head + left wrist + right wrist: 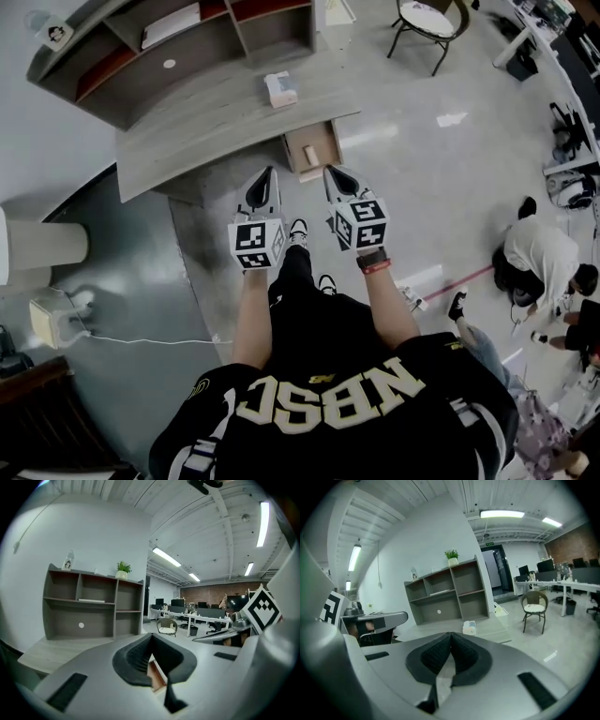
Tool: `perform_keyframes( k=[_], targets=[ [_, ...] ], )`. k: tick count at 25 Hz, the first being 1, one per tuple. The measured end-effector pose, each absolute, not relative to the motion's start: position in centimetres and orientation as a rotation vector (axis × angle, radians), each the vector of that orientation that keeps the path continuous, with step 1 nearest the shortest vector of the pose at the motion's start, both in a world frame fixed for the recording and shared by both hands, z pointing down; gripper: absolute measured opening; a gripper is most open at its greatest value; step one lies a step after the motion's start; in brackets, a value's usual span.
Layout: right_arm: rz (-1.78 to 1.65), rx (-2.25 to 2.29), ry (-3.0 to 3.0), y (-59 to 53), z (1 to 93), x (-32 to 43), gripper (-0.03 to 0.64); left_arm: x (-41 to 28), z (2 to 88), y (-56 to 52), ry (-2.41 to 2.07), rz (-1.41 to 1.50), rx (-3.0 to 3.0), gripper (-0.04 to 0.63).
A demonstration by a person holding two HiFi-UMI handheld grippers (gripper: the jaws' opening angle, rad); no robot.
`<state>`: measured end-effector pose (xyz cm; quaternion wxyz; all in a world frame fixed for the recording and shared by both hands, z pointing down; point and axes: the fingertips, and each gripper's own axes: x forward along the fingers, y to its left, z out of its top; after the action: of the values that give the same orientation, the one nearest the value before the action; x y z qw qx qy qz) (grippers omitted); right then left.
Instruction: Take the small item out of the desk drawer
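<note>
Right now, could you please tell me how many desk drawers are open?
1: the drawer under the desk's right end, pulled out. Others may be hidden beneath the top.

Desk (206, 127) (tissue box (280, 89) on top)
</note>
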<state>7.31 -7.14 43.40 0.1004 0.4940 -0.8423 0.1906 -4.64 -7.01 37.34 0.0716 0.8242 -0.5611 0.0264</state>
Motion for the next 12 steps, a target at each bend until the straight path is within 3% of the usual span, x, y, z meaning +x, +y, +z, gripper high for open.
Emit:
perform_keyframes(
  k=[12],
  targets=[
    [0.675, 1.432, -2.313, -12.7, 51.5, 5.9, 0.011, -4.0, 45.9, -13.0, -1.485, 0.187, 2.416, 0.012]
  ],
)
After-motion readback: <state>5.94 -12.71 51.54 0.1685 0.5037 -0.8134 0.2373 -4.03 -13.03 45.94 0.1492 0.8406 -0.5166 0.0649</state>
